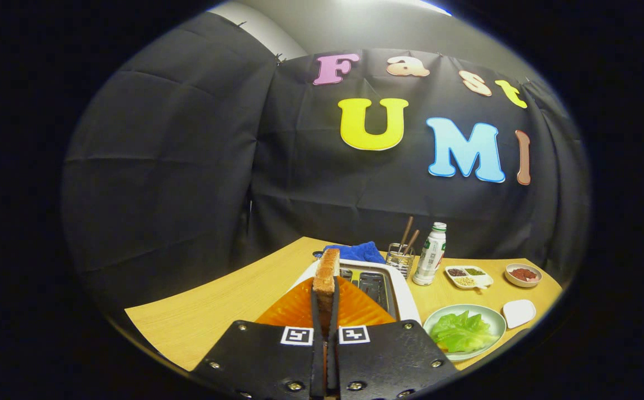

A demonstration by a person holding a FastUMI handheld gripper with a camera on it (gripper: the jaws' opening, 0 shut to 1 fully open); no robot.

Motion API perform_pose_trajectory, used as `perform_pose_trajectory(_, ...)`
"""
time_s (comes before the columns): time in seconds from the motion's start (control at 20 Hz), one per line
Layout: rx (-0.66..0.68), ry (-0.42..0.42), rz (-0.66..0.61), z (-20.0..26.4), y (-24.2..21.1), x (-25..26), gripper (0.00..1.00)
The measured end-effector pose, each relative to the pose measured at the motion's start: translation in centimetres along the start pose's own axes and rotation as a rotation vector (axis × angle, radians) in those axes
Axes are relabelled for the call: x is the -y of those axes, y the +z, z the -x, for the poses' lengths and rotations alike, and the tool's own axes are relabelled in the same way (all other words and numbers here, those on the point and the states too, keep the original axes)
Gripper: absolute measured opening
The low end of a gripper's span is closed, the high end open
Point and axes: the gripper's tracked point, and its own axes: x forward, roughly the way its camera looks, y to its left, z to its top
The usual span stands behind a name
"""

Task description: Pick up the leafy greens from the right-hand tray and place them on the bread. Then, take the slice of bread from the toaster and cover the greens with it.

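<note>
The gripper (325, 303) is clamped on a slice of bread (327, 272), held on edge between both fingers above the toaster (388, 289). An orange plate (294, 311) lies just under the fingers, apparently beside the toaster. Leafy greens (462, 331) rest on a pale green plate (494, 316) on the wooden surface (210, 311)

Light is falling evenly from overhead, keeping the tabletop (210, 311) bright while the booth's dark cloth is soaking up most of it. Fisheye distortion is bending the tabletop's edge into a curve toward 4 and 8 o'clock. The gripper (325, 311), pinching the bread slice (327, 272), is looking slightly soft up close.
</note>
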Motion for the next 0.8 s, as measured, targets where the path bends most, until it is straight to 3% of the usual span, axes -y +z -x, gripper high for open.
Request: perform_pose_trajectory(0.8, 0.088, 0.043, -0.072, 2.1, 5.3, 1.7, 0.02)
